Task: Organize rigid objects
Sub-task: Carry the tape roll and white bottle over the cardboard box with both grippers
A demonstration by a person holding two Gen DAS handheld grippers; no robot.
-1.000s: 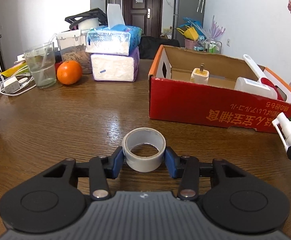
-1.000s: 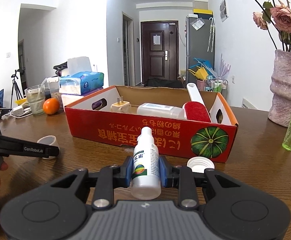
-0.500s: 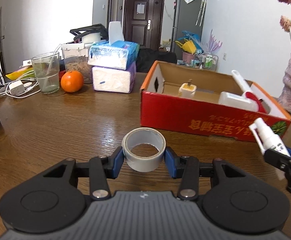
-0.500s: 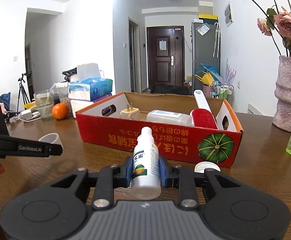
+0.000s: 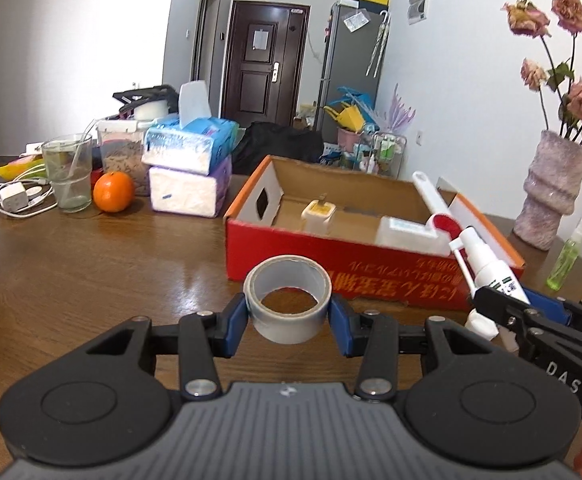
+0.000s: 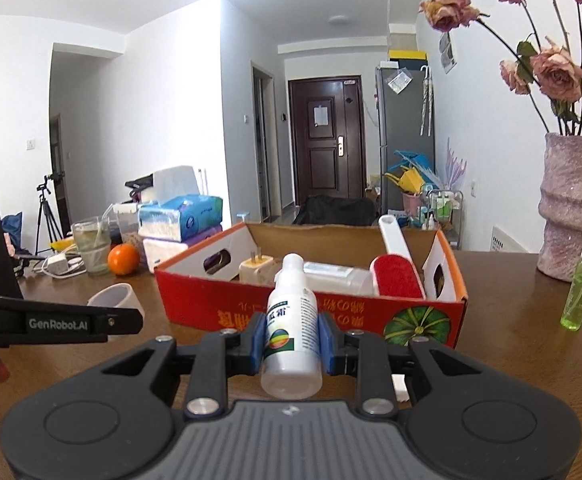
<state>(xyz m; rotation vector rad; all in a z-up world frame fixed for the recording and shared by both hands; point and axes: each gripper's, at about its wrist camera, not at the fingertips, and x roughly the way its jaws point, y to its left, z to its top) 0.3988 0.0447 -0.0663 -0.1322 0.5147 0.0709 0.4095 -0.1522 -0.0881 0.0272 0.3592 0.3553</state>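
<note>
My left gripper (image 5: 287, 316) is shut on a grey tape roll (image 5: 287, 298) and holds it above the wooden table, in front of the red cardboard box (image 5: 343, 276). My right gripper (image 6: 292, 340) is shut on a white spray bottle (image 6: 292, 324), held upright above the table before the same box (image 6: 311, 312). The bottle also shows at the right of the left wrist view (image 5: 487, 264); the tape roll shows at the left of the right wrist view (image 6: 113, 296). Inside the box lie a plug adapter (image 5: 318, 216), a white container (image 5: 407, 232) and a lint roller (image 6: 396, 276).
On the table at the back left are tissue packs (image 5: 189, 172), an orange (image 5: 113, 191), a glass (image 5: 67, 176) and a charger with cable (image 5: 11, 196). At the right stand a vase with roses (image 6: 569, 208) and a green spray bottle (image 6: 579, 284).
Both grippers have risen from the table with their loads. The box now sits lower in both views, and its inside shows more.
</note>
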